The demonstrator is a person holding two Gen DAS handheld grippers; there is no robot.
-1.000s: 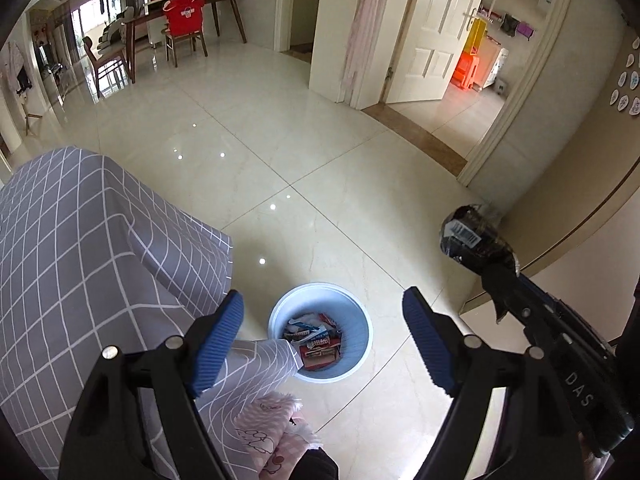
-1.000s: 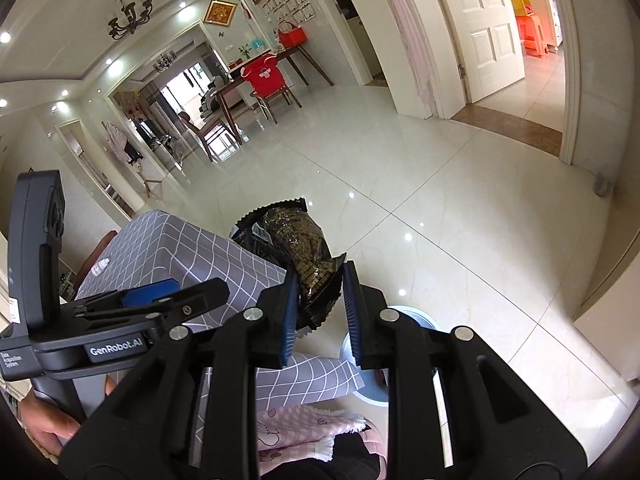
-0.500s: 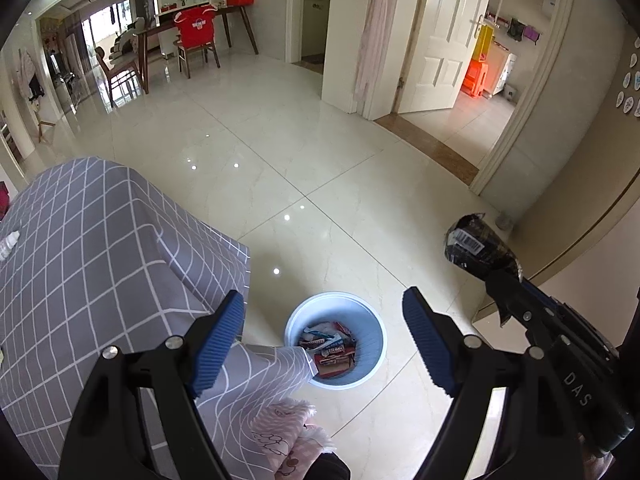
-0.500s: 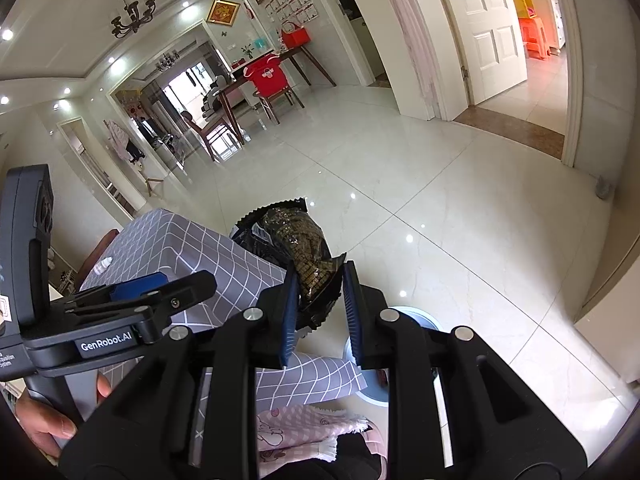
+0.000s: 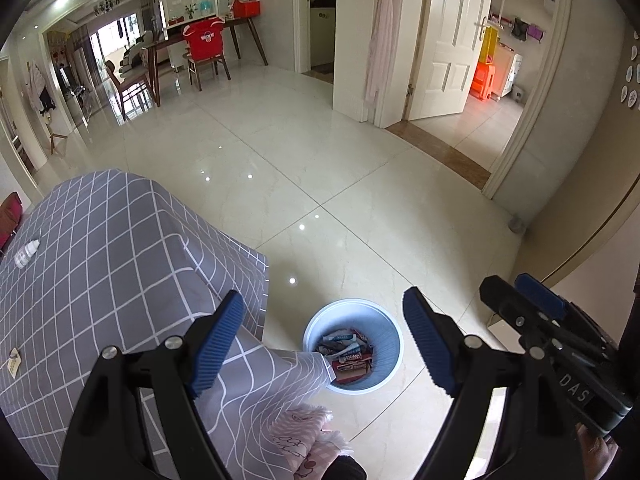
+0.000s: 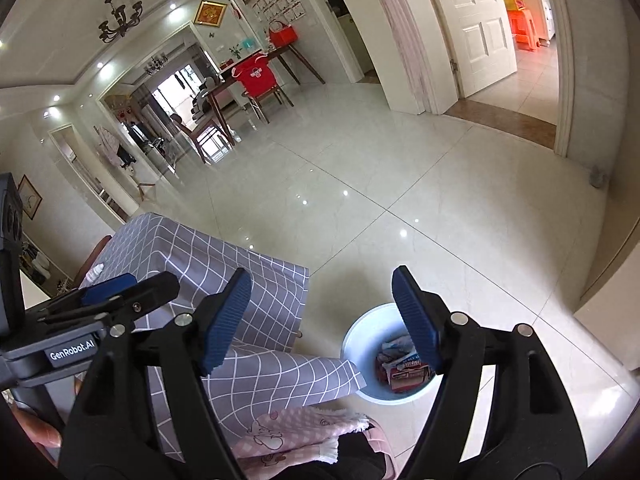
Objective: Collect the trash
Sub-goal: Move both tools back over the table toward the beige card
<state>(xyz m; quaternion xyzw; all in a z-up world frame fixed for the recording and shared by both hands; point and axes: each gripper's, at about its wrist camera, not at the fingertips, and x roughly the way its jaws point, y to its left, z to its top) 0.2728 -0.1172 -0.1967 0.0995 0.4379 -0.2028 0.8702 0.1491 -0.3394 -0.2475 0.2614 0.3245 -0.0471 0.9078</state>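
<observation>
A round pale blue trash bin [image 5: 347, 302] [image 6: 359, 333] stands on the floor by the table corner. It holds several wrappers [image 5: 347, 354] [image 6: 400, 365]. My right gripper [image 6: 320, 276] hangs above the bin and the cloth's edge; its jaws are opening and nothing is between them. In the left wrist view the right gripper [image 5: 532, 312] shows at the right, also without a load. My left gripper [image 5: 324, 300] is open over the bin and table corner, holding nothing. The dark snack bag is not in view.
A table under a grey checked cloth [image 5: 100, 260] [image 6: 224, 264] fills the left, with a small white bottle [image 5: 27, 254] and a paper tag [image 5: 14, 364] on it. Pink patterned fabric [image 5: 304, 436] lies below the grippers. Glossy tiled floor stretches ahead to doorways.
My right gripper's jaws have spread apart, and the dark snack bag they pinched is gone from between them. The left gripper has risen and tilted up slightly, still open.
</observation>
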